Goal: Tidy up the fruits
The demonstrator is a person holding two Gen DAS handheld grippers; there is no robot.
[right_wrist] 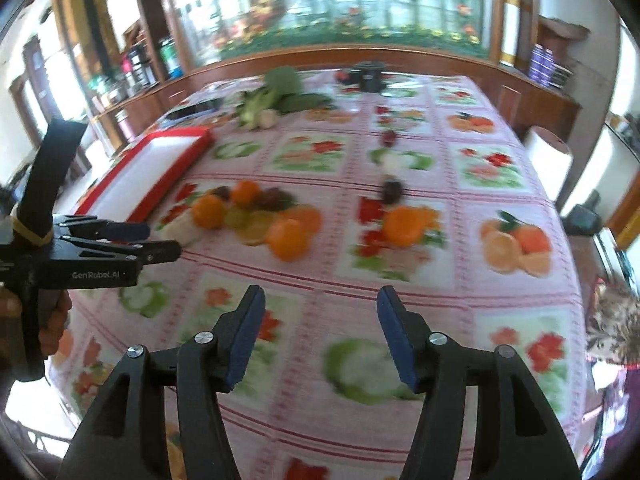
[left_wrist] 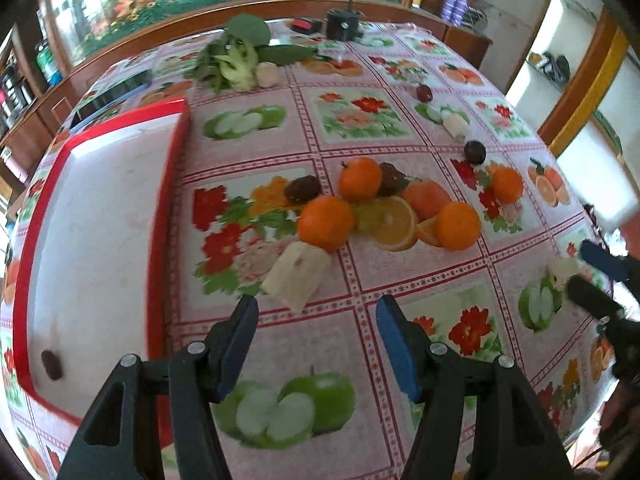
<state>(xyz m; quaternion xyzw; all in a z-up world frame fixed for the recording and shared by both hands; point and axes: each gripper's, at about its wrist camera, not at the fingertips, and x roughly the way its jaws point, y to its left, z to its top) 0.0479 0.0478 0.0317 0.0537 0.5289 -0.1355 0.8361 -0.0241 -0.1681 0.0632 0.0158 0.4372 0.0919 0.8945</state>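
Note:
Several oranges lie loose on the fruit-print tablecloth: one [left_wrist: 325,222] sits ahead of my left gripper [left_wrist: 316,320], others [left_wrist: 360,178] [left_wrist: 458,226] [left_wrist: 507,185] are further on. Dark round fruits [left_wrist: 303,189] [left_wrist: 475,152] lie among them. One small dark fruit [left_wrist: 52,364] rests in the red-rimmed white tray [left_wrist: 168,184] at the left. The left gripper is open, with only cloth between its blue pads. My right gripper [right_wrist: 320,320] is open too and holds nothing. From the right wrist view, which is blurred, an orange [right_wrist: 287,239] lies beyond it and the left gripper [right_wrist: 160,240] shows at the left.
A pale wedge-shaped piece [left_wrist: 298,276] lies just beyond the left fingertips. Leafy greens [left_wrist: 236,60] and a black device [left_wrist: 343,24] are at the table's far side. The right gripper [left_wrist: 576,276] shows at the right table edge. A wooden cabinet runs behind the table.

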